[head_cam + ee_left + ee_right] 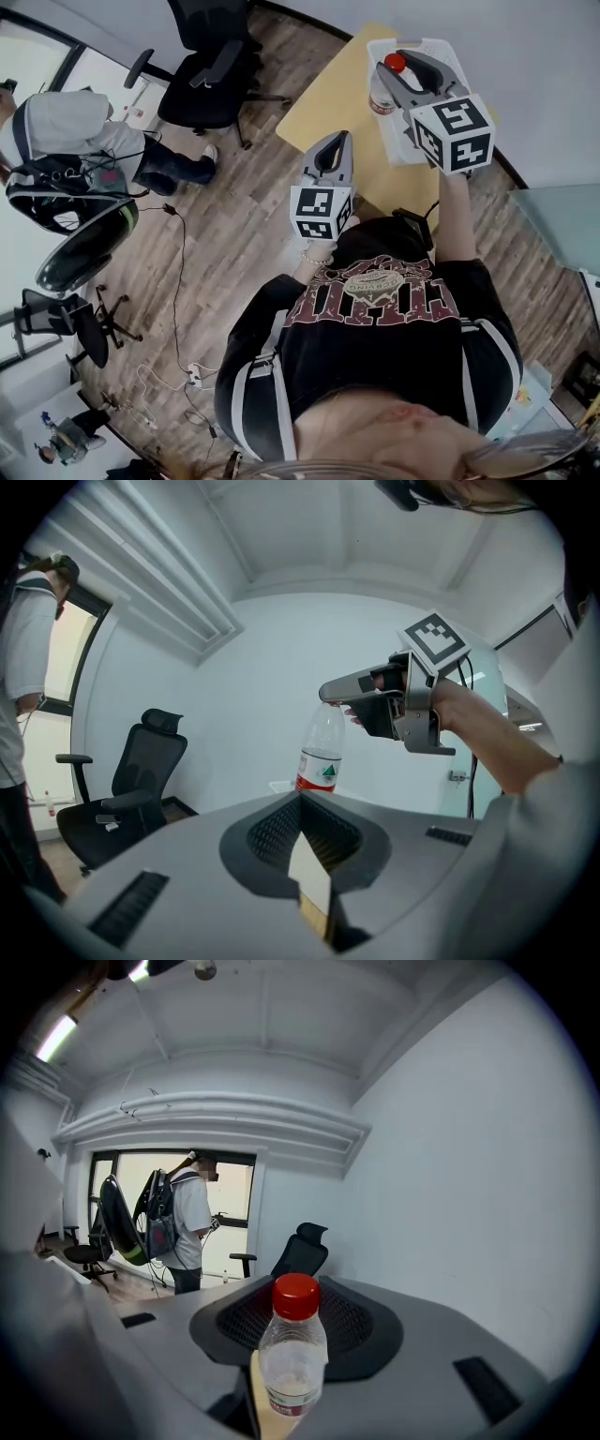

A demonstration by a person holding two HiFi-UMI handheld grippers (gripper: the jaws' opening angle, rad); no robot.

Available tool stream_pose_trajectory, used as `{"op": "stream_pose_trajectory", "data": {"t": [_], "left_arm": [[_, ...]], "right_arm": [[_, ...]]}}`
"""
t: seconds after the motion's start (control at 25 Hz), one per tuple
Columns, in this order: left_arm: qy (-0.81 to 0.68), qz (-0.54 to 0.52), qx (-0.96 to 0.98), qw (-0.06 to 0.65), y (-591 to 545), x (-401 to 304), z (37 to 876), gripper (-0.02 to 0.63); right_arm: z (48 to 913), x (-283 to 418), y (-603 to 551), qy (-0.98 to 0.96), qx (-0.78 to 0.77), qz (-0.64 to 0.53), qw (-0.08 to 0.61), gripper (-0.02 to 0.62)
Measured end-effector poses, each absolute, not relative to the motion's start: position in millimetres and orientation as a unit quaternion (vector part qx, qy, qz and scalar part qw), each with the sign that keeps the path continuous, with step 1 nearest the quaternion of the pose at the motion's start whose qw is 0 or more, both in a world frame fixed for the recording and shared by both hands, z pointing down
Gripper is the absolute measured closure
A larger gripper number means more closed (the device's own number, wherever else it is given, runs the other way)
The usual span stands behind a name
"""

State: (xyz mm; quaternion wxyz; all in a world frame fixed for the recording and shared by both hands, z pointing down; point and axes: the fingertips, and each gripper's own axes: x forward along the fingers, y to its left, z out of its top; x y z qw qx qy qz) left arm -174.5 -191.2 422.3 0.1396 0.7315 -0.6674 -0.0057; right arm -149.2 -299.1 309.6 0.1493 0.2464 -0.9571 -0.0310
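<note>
From where I stand, the person's right gripper (394, 77) has its jaws clenched on the upper part of a clear plastic bottle (382, 97), just under the red cap (395, 63), which is on. The bottle is upright over a white tray (441, 49) at the far corner of the yellow surface (328, 103). I cannot tell whether its base rests in the tray or hangs just above it, because the gripper and the tray wall cover it. The left gripper (332, 148) hovers above the near edge of the surface, well apart from the bottle, with its jaws pressed together on nothing. So the grasp is made, while the cap is untouched and the left gripper has no part in it yet. Beyond the surface, an office chair (211, 66) stands on the wooden floor, and another person (66, 141) with a backpack is by the window.
</note>
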Motion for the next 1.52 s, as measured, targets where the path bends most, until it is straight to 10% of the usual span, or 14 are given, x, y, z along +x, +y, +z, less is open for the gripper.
{"op": "stream_pose_trajectory", "data": {"t": [1.52], "left_arm": [[-0.722, 0.005, 0.674, 0.156, -165, -221, 439, 0.559]], "right_arm": [[493, -223, -288, -0.946, 0.173, 0.022, 0.273, 0.434]]}}
